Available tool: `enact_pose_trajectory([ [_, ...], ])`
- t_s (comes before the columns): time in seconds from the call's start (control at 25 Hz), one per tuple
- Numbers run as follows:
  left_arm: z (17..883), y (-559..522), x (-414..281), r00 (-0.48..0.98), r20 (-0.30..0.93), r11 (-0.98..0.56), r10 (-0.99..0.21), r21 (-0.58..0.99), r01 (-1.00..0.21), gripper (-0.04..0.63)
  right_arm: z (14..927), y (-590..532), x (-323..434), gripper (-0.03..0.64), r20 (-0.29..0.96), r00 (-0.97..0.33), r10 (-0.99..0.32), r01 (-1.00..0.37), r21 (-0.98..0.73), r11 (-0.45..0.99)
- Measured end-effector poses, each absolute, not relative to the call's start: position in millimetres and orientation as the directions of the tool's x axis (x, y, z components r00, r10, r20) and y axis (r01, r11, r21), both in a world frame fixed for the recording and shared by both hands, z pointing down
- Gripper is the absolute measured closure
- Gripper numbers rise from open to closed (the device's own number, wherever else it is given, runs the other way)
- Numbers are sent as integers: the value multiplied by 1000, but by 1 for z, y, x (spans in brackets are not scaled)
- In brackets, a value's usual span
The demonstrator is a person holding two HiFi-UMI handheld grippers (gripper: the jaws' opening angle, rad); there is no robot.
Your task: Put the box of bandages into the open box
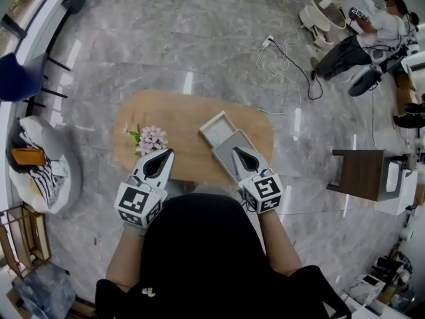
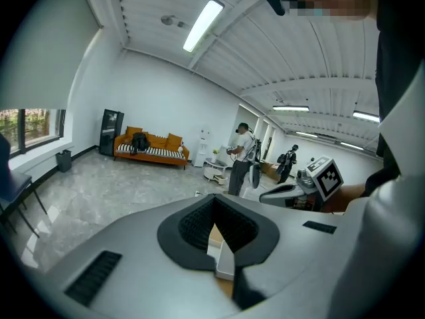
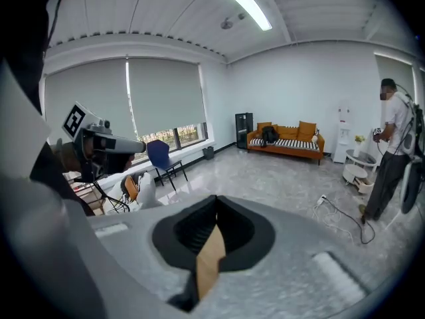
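On the oval wooden table [image 1: 179,115] lies an open, shallow white box [image 1: 218,129] right of centre. A grey flat box or lid [image 1: 228,153] lies against its near side; I cannot tell whether it is the bandage box. My right gripper [image 1: 236,150] is shut and empty, its tips over that grey piece. At the table's front edge, beside the flowers, my left gripper [image 1: 165,153] is also shut and empty. In the left gripper view the closed jaws [image 2: 214,197] frame a bit of the white box [image 2: 224,261]. Only table wood [image 3: 211,258] shows behind the right gripper [image 3: 216,198] in its own view.
A small bunch of pink flowers [image 1: 150,139] lies on the table's left part. A person [image 1: 372,32] sits on the floor at the far right, with a white cable [image 1: 282,58] nearby. A dark side table [image 1: 362,173] stands right; a white chair [image 1: 43,168] stands left.
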State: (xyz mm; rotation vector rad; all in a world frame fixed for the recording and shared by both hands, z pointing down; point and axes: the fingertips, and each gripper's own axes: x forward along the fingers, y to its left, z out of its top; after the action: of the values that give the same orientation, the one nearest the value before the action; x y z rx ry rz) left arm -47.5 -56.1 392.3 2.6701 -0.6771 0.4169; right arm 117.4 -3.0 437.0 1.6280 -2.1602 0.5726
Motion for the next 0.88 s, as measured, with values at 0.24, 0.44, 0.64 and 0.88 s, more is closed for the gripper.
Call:
enact_pose_trajectory([
  [0.24, 366, -67, -33, 864, 327, -851, -384, 238, -468, 584, 393, 7, 135, 618, 469, -221, -855, -974, -55, 222],
  [0.44, 346, -72, -20, 886, 297, -879, -356, 217, -425, 584, 361, 11, 147, 618, 406, -194, -893, -981, -61, 185],
  [0.64, 328, -73, -9, 902, 279, -900, -330, 196, -390, 584, 334, 16, 155, 618, 350, -166, -922, -986, -59, 155],
  [0.88, 317, -75, -4, 915, 257, -913, -311, 187, -362, 584, 314, 19, 159, 618, 301, -147, -942, -989, -52, 138],
])
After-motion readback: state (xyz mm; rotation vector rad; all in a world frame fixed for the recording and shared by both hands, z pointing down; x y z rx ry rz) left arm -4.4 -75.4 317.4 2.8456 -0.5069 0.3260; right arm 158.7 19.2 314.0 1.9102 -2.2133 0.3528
